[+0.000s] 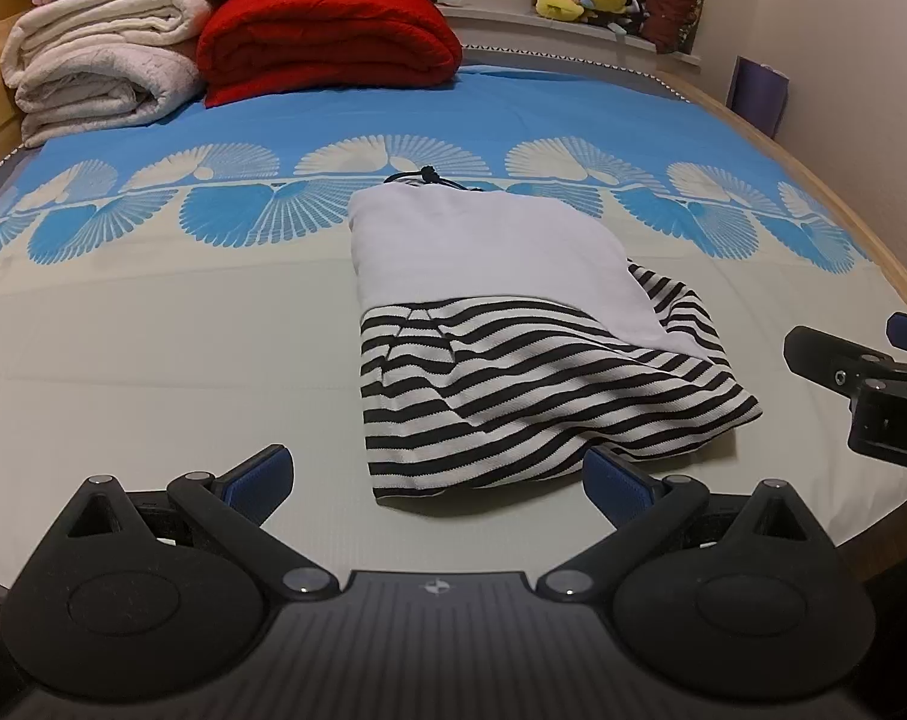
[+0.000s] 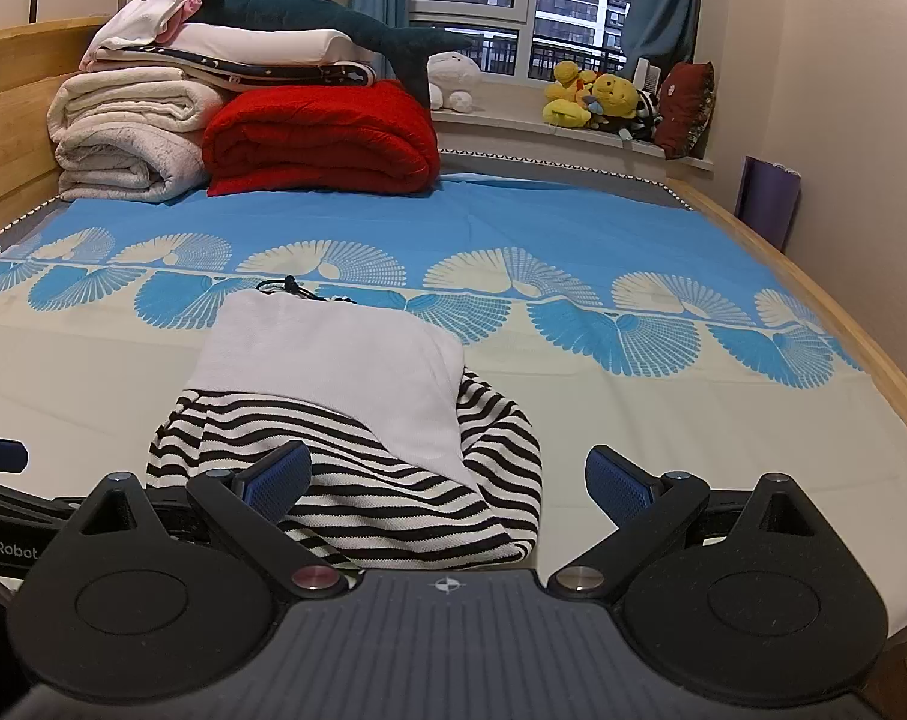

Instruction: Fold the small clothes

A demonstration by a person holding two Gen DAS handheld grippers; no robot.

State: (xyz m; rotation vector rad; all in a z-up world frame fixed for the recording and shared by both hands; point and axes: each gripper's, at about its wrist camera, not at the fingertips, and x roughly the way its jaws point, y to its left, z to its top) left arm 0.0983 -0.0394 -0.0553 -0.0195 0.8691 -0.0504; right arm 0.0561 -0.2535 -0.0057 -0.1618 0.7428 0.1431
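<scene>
- Hovering low over the near part of the bed (image 1: 153, 360), the left gripper (image 1: 435, 474) has its blue pads spread wide and holds nothing; its right pad (image 1: 615, 480) sits just at the near edge of the folded garment (image 1: 513, 324).
- The right gripper (image 2: 447, 480) is also spread wide and empty; its left pad (image 2: 276, 480) lies in front of the garment's striped hem, though whether it touches the cloth cannot be told.
- In the left wrist view, the right gripper appears at the right edge (image 1: 861, 372), level with the garment's side and apart from it.
- The garment lies folded on the pale part of the bedsheet, a white panel over black-and-white stripes, with a black cord (image 1: 426, 175) at its far end.
- Far back on the bed are a folded red blanket (image 2: 321, 138) and a stack of white blankets (image 2: 129, 138).
- Yellow soft toys (image 2: 597, 99) sit on the window ledge.
</scene>
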